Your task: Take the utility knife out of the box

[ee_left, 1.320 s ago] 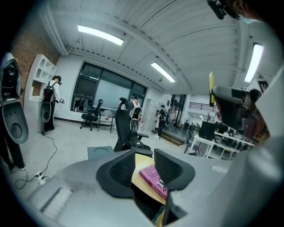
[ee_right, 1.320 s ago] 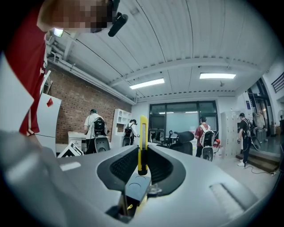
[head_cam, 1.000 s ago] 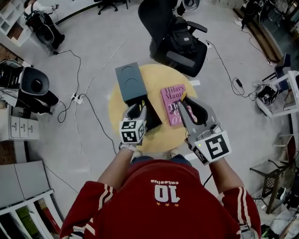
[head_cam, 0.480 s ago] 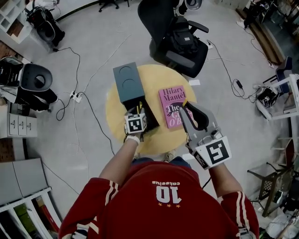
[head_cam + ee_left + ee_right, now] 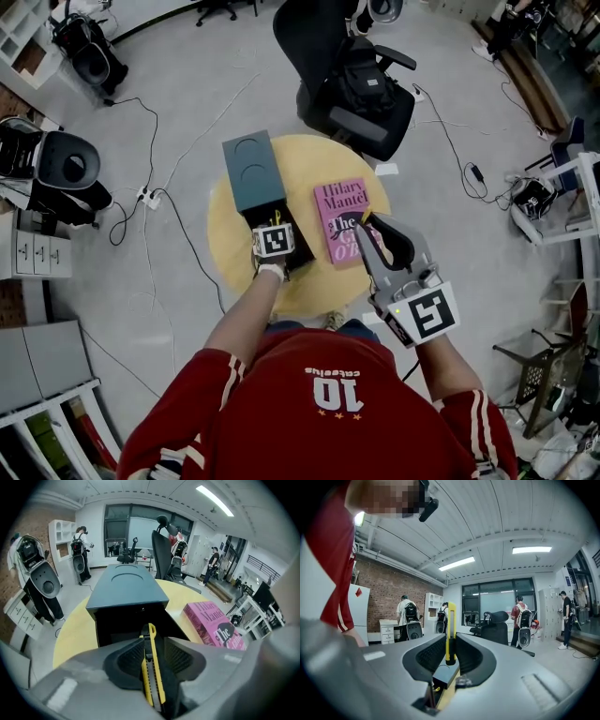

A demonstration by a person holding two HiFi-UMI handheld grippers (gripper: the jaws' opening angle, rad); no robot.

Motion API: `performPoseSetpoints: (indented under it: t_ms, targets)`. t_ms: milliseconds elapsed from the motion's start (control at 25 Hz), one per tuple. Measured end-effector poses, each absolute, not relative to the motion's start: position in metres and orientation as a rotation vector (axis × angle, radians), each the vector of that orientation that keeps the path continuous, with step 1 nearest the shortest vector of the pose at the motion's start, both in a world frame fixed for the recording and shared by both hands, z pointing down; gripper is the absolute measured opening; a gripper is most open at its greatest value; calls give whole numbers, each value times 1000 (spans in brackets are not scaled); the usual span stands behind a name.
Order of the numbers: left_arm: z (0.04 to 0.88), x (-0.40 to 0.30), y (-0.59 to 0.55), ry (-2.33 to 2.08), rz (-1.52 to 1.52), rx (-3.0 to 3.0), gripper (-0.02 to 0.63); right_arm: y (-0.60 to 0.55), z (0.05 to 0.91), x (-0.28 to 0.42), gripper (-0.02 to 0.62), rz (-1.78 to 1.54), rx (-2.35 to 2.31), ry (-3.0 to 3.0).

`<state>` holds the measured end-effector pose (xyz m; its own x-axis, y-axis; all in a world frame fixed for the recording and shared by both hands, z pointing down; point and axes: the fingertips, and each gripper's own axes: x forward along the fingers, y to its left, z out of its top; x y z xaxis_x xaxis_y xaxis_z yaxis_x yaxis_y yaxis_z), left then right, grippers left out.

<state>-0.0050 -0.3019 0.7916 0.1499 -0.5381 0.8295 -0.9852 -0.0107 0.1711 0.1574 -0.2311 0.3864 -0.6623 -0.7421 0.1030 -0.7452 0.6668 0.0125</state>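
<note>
Head view looks steeply down on the box (image 5: 251, 169); left gripper view shares it, close up; right gripper view faces level, roomward.

We see the utility knife (image 5: 153, 670) in the open box (image 5: 126, 588), directly between the jaws of our left gripper (image 5: 153, 646), which have just been opening. The box stands on the surface (image 5: 70, 634) ahead of those jaws, the book (image 5: 213, 620) to their right. Our right gripper (image 5: 450, 641) clamps a second knife (image 5: 451, 625) between its jaws.

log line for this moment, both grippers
left gripper: jaws just opened, open around yellow utility knife in dark grey box | right gripper: jaws shut on second yellow utility knife
</note>
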Motion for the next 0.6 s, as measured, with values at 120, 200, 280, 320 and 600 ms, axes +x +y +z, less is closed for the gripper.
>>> performPoseSetpoints:
  t_ms: [120, 200, 280, 320, 600]
  targets:
    - [802, -3, -302, -1464, 753, 1592, 138, -231, 386, 160, 60, 49, 1244, -2781]
    - [809, -4, -303, -1454, 774, 1539, 140, -232, 386, 161, 60, 56, 1244, -2784]
    - [813, -7, -307, -1457, 814, 1503, 140, -233, 385, 162, 60, 66, 1244, -2792]
    - [815, -9, -308, -1456, 834, 1485, 141, -233, 384, 162, 60, 69, 1245, -2794]
    - [833, -9, -305, -1417, 981, 1422, 143, -234, 382, 166, 60, 76, 1256, -2776]
